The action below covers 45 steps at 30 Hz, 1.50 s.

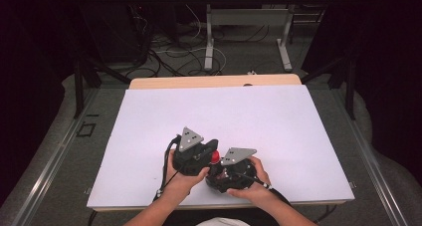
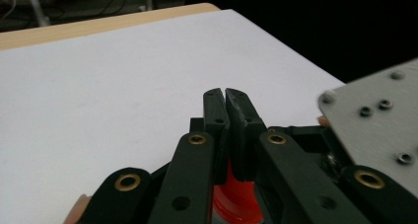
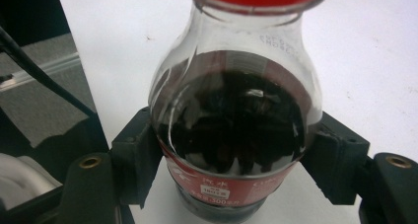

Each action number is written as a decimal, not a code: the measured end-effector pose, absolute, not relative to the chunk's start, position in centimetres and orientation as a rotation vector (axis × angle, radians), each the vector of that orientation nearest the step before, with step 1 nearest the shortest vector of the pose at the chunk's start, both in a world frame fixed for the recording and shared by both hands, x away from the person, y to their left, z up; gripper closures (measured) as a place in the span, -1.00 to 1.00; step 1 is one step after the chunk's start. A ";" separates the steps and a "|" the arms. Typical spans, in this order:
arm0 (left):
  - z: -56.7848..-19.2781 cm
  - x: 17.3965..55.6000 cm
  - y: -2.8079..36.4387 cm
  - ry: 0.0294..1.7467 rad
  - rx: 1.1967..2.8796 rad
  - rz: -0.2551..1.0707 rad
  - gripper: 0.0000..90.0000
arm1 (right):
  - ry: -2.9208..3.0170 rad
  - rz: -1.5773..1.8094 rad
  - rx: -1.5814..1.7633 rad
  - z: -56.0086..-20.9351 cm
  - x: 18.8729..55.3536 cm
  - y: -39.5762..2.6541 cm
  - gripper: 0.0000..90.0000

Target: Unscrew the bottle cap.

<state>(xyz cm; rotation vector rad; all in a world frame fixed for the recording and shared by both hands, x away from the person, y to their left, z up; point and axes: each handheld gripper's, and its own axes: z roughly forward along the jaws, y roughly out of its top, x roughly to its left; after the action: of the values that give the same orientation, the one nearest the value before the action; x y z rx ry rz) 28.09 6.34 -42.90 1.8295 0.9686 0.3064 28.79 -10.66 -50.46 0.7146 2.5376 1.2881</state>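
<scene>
The bottle (image 3: 231, 115) stands upright near the table's (image 1: 149, 136) near edge, clamped by my right gripper (image 3: 231, 169); my left gripper (image 2: 227, 110), jaws closed together, sits directly above its red cap (image 2: 236, 199).

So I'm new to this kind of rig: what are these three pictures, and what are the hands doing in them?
There is no robot here. A person holds a hand-operated two-jaw gripper in each hand, and each gripper carries its own camera.

The high view looks down on a white table from above the person. You see the left gripper and the right gripper close together near the table's front edge, with a red cap between them.

The right gripper view looks along that gripper's jaws: they clamp the body of a bottle of dark drink with a red label, one jaw on each side.

The left gripper view looks along its jaws, which are pressed together above the red cap.
</scene>
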 end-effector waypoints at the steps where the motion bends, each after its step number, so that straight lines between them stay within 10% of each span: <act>1: -43.0 28.1 6.5 0.969 1.810 0.297 0.84 | 2.530 1.301 0.718 -50.4 28.7 -10.6 -0.33; 16: -42.2 30.3 8.6 0.672 1.965 0.086 -0.04 | 2.529 1.335 0.708 -50.2 29.1 -11.1 -0.33; 45: -43.1 30.8 8.9 0.437 2.025 0.024 0.35 | 2.572 1.360 0.641 -50.3 28.7 -10.6 -0.33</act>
<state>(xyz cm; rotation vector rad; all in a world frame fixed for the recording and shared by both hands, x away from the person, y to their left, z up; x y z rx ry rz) 30.76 8.93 -43.14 2.0255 0.4373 0.0244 28.65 -10.65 -50.30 0.6408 2.5720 1.3605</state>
